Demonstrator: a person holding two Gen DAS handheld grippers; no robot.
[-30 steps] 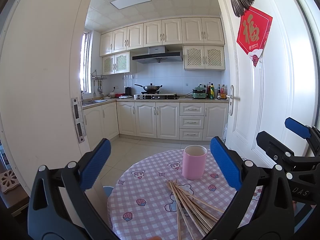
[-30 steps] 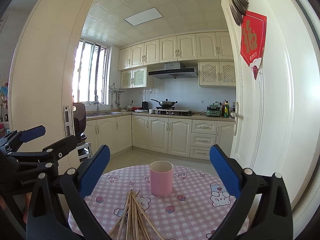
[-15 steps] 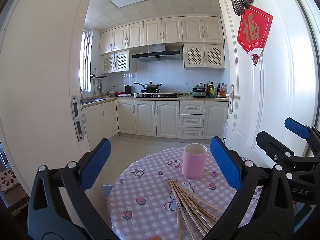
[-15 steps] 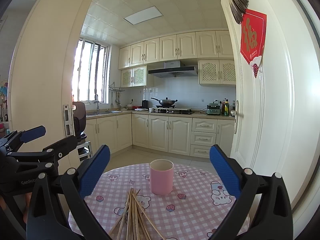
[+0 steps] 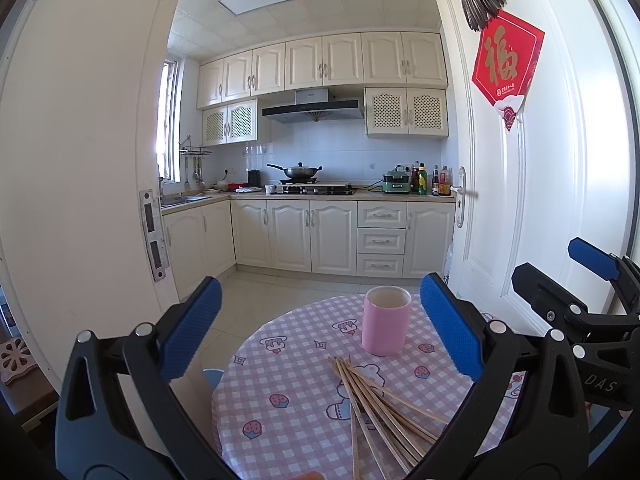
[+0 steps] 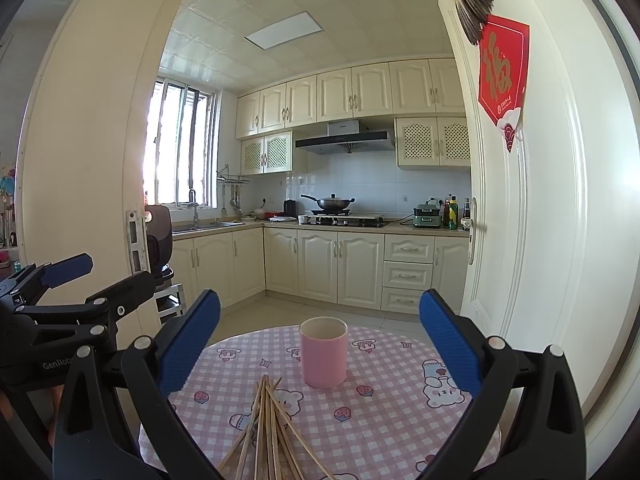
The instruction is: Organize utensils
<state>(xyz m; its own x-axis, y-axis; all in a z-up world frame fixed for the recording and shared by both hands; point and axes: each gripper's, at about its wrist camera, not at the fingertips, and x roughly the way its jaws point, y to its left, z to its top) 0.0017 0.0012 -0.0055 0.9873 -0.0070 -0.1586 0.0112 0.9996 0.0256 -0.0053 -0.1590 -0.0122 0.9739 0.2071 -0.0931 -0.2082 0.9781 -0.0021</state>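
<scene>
Nothing has shifted: your left gripper [image 5: 318, 328] and right gripper [image 6: 320, 330] remain spread and empty; chopsticks [image 6: 268, 432], apparently loose, lower centre before the cup [image 6: 323, 352].

Left gripper [image 5: 320, 328], blue-padded jaws spread wide above a round table with pink checked cloth [image 5: 288, 364]. An upright pink cylindrical cup [image 5: 385, 327] stands beyond a loose bundle of wooden chopsticks [image 5: 380, 404]. Right gripper [image 5: 560, 280] enters at right edge.

The red door hanging [image 5: 507, 61] reads "福"; gripper bodies read "DAS" [image 5: 600, 383] and "GenRob" [image 6: 60, 363].
</scene>
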